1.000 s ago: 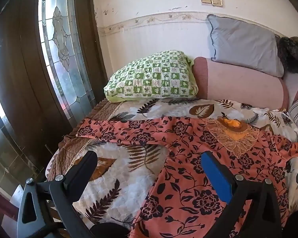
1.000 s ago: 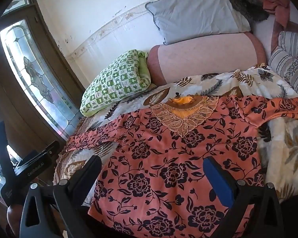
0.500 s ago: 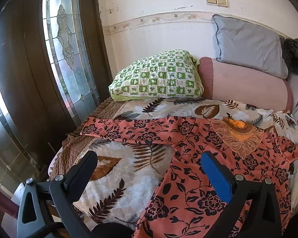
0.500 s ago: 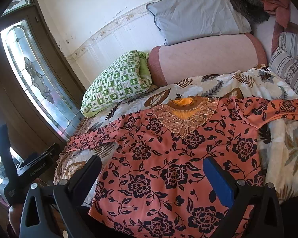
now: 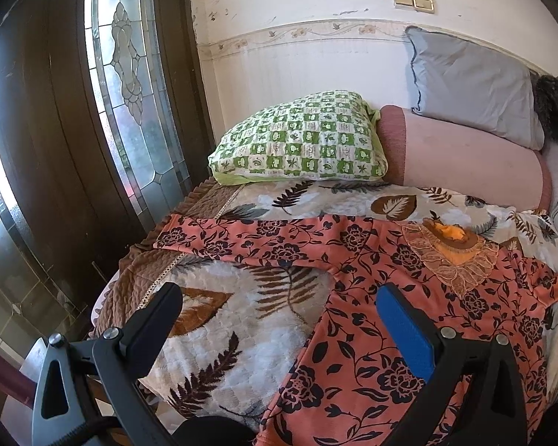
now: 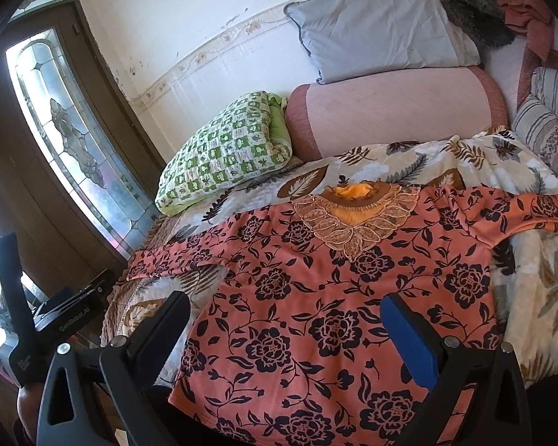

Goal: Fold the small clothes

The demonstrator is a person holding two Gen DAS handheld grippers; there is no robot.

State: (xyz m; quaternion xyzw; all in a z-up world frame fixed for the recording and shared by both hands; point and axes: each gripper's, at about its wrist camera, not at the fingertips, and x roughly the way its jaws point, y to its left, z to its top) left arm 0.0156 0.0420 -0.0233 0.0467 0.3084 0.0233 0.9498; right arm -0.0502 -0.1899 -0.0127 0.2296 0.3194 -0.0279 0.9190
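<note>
An orange top with black flowers (image 6: 316, 297) lies spread flat on the bed, its lace neckline (image 6: 353, 215) toward the pillows and both sleeves stretched out sideways. In the left wrist view the same top (image 5: 372, 334) fills the lower right, its left sleeve (image 5: 249, 239) reaching the bed's left edge. My left gripper (image 5: 279, 310) is open above the blanket beside the top's left side, holding nothing. My right gripper (image 6: 286, 319) is open above the top's lower body, empty. The left gripper's body (image 6: 55, 316) shows at the far left of the right wrist view.
A leaf-print blanket (image 5: 241, 319) covers the bed. At the head lie a green checked pillow (image 5: 301, 141), a pink bolster (image 6: 398, 111) and a grey pillow (image 6: 379, 29). A dark wooden door with leaded glass (image 5: 130, 85) stands close to the bed's left edge. Striped cushions (image 6: 550, 126) sit right.
The left gripper has drifted left, so more of the door and bed edge show. The right gripper has barely moved. Both stay open and the top lies unchanged.
</note>
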